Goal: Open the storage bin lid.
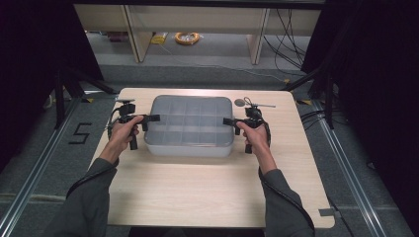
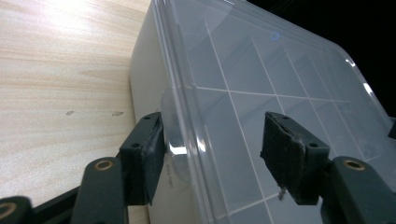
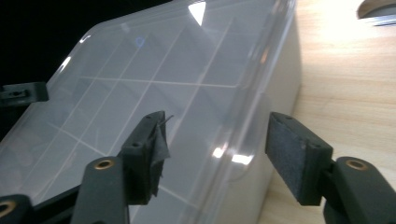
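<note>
Translucent grey plastic compartment box with clear lid (image 1: 190, 126): centred on the pale wooden bench (image 1: 197, 197). Left tongs (image 1: 150, 118) and right tongs (image 1: 228, 121): parted, set astride the box's opposite end rims, nothing clamped.

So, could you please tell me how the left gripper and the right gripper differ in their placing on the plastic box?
The left gripper straddles the box's left rim, one finger against a side tab; the right gripper straddles the right rim, its outer finger clear of the wall. On both, one finger stands above the lid, and neither is shut.
</note>
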A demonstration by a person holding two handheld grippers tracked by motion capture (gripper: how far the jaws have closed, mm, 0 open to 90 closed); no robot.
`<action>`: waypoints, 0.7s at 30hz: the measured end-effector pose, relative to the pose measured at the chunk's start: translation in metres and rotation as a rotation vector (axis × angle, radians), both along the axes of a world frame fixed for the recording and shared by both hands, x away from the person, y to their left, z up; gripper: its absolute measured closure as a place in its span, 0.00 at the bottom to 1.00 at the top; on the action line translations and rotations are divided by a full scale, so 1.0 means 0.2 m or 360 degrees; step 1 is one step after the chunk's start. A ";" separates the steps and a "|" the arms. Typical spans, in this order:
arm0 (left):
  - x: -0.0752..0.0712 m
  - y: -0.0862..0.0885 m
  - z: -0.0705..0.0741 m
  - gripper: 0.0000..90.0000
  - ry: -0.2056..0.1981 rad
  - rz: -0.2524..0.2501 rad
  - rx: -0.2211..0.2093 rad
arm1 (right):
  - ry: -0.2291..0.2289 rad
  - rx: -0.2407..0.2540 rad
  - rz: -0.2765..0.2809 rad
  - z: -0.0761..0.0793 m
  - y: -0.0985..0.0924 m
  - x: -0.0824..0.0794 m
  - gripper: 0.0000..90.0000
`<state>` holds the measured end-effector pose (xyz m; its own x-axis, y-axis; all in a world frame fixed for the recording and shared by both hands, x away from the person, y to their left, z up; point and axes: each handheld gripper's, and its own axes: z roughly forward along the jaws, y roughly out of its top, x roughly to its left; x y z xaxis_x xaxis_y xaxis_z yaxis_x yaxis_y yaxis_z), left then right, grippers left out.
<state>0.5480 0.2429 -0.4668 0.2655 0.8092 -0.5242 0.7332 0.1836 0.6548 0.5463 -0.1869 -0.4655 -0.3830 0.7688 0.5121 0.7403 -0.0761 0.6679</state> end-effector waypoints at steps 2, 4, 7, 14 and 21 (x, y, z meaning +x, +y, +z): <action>0.00 0.00 0.00 0.45 -0.0004 0.0017 0.0007 | -0.0030 -0.0010 0.0012 0.00 0.01 0.00 0.46; -0.01 -0.01 0.01 0.45 -0.0005 0.0057 -0.0010 | -0.0038 -0.0029 -0.0004 0.01 0.02 -0.01 0.46; -0.03 -0.02 0.04 0.44 -0.0020 0.0091 0.0007 | -0.0047 -0.0075 -0.0061 0.03 0.04 -0.02 0.47; -0.08 -0.02 0.09 0.54 -0.0101 0.0172 -0.0006 | -0.0132 -0.0076 -0.0148 0.08 0.04 -0.05 0.60; -0.17 -0.02 0.22 0.61 -0.0219 0.0237 -0.0061 | -0.0276 0.0087 -0.0152 0.18 0.00 -0.11 0.69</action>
<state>0.5149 0.2388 -0.4219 0.2154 0.8251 -0.5222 0.6001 0.3100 0.7374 0.5247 -0.1870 -0.4286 -0.3954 0.7786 0.4872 0.6025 -0.1805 0.7775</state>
